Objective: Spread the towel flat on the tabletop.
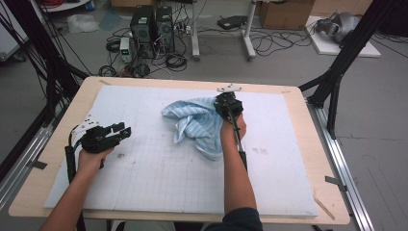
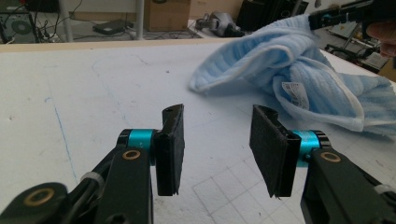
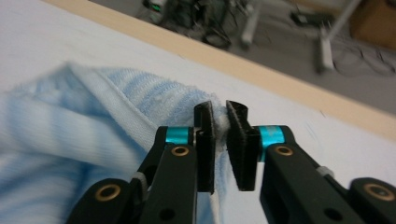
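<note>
A light blue striped towel (image 1: 197,124) lies crumpled on the white mat (image 1: 159,168) near the table's middle. My right gripper (image 1: 226,105) is shut on the towel's edge at its far right side; in the right gripper view the cloth (image 3: 84,140) is pinched between the two pads (image 3: 220,140). From the left gripper view the towel (image 2: 299,79) lies ahead at the right, with a white label on it. My left gripper (image 1: 120,131) rests at the mat's left side, apart from the towel, its jaws open (image 2: 217,144) with nothing between them.
The mat covers a wooden table (image 1: 72,103) with its rim showing all around. Beyond the far edge the floor holds computer towers (image 1: 153,26), cables and cardboard boxes (image 1: 284,13). Black frame posts (image 1: 337,72) stand at the table's right.
</note>
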Tool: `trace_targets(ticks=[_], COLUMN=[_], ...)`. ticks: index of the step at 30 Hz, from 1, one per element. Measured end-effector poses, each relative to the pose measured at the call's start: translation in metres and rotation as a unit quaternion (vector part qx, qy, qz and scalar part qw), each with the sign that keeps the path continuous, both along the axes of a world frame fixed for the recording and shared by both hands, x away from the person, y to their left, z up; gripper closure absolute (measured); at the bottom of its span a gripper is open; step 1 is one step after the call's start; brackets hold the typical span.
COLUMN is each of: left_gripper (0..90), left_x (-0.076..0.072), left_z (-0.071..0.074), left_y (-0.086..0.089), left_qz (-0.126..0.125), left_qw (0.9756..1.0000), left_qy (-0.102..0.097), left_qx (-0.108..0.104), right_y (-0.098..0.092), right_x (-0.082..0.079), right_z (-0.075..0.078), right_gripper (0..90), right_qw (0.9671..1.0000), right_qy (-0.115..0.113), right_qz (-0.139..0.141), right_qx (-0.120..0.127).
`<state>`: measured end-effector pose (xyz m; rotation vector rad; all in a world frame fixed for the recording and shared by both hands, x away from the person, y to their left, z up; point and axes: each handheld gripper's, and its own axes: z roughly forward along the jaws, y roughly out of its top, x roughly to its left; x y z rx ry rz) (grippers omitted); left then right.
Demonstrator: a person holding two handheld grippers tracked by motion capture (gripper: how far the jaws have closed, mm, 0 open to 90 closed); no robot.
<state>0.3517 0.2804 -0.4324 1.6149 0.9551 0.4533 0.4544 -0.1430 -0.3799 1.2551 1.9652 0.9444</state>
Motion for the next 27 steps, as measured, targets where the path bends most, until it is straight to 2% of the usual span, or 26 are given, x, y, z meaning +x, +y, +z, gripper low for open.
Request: trace_targets(ticks=[1,2,4,5,6,7,8,9,11,12,13,14,15,16,19,20,21,22,23,24,25,26,27], left_gripper=[55.2,55.2,55.2,55.0,54.8,54.8,54.8,54.7,54.6,54.6,54.5,54.4,54.4,54.4,54.3,54.3,54.3,54.3,54.3,54.3,54.4,54.4,54.4], left_x=[0.0,0.0,0.0,0.0,0.001,0.001,0.001,0.001,0.001,0.001,0.001,0.001,0.001,0.0,0.0,0.0,0.0,0.0,0.0,0.0,0.0,0.0,0.0], left_z=[0.0,0.0,-0.001,-0.001,-0.001,-0.001,-0.001,-0.001,-0.001,-0.001,-0.001,-0.001,-0.001,-0.001,-0.001,-0.001,-0.001,-0.001,0.0,0.0,0.0,-0.001,-0.001], left_y=[0.0,0.0,-0.001,-0.001,-0.002,-0.002,-0.003,-0.003,-0.003,-0.003,-0.003,-0.003,-0.002,-0.002,-0.002,-0.002,-0.002,-0.002,-0.002,-0.002,-0.002,-0.001,-0.001], left_qz=[-0.001,-0.001,-0.001,-0.002,-0.003,-0.004,-0.004,-0.004,-0.004,-0.004,-0.003,-0.003,-0.002,-0.003,-0.003,-0.003,-0.003,-0.003,-0.003,-0.002,-0.003,-0.002,-0.002], left_qw=[1.0,1.0,1.0,1.0,1.0,1.0,1.0,1.0,1.0,1.0,1.0,1.0,1.0,1.0,1.0,1.0,1.0,1.0,1.0,1.0,1.0,1.0,1.0], left_qy=[0.0,0.001,0.003,0.003,0.004,0.005,0.005,0.005,0.005,0.006,0.006,0.006,0.006,0.006,0.006,0.006,0.006,0.007,0.007,0.007,0.006,0.006,0.006], left_qx=[0.0,-0.001,0.0,0.0,0.0,0.002,0.004,0.004,0.005,0.005,0.004,0.004,0.003,0.003,0.004,0.004,0.004,0.004,0.004,0.002,0.001,0.001,0.001], right_y=[-0.006,-0.012,-0.018,-0.026,-0.028,-0.028,-0.028,-0.024,-0.019,-0.019,-0.015,-0.005,-0.005,0.001,0.019,0.024,0.034,0.036,0.037,0.037,0.038,0.038,0.04], right_x=[0.001,0.0,-0.002,-0.003,-0.005,-0.005,-0.007,-0.013,-0.02,-0.02,-0.022,-0.028,-0.028,-0.031,-0.038,-0.039,-0.041,-0.041,-0.041,-0.041,-0.043,-0.043,-0.047], right_z=[-0.002,-0.003,-0.004,-0.006,-0.007,-0.007,-0.007,-0.007,-0.01,-0.01,-0.012,-0.019,-0.019,-0.023,-0.039,-0.045,-0.056,-0.059,-0.06,-0.06,-0.058,-0.058,-0.055], right_gripper=[80.5,80.5,79.5,66.5,61.1,61.1,57.5,48.1,43.8,43.8,42.4,42.0,42.0,41.9,40.2,40.4,43.7,49.9,54.8,54.8,69.8,69.8,77.3], right_qw=[0.9999,0.9996,0.9994,0.999,0.9989,0.9989,0.9991,0.9995,0.9981,0.9981,0.9968,0.9939,0.9939,0.9912,0.9797,0.9769,0.9734,0.9717,0.9718,0.9718,0.9699,0.9699,0.9618], right_qy=[0.007,0.004,0.001,0.009,0.009,0.009,0.006,0.0,0.012,0.012,0.026,0.048,0.048,0.056,0.091,0.104,0.125,0.131,0.133,0.133,0.135,0.135,0.144], right_qz=[-0.01,-0.019,-0.029,-0.043,-0.045,-0.045,-0.037,-0.018,0.017,0.017,0.035,0.08,0.08,0.107,0.171,0.183,0.192,0.196,0.194,0.194,0.202,0.202,0.231], right_qx=[-0.007,-0.019,-0.017,0.001,0.009,0.009,0.019,0.026,0.058,0.058,0.067,0.059,0.059,0.055,0.051,0.039,0.005,0.006,0.015,0.015,0.016,0.016,0.023])
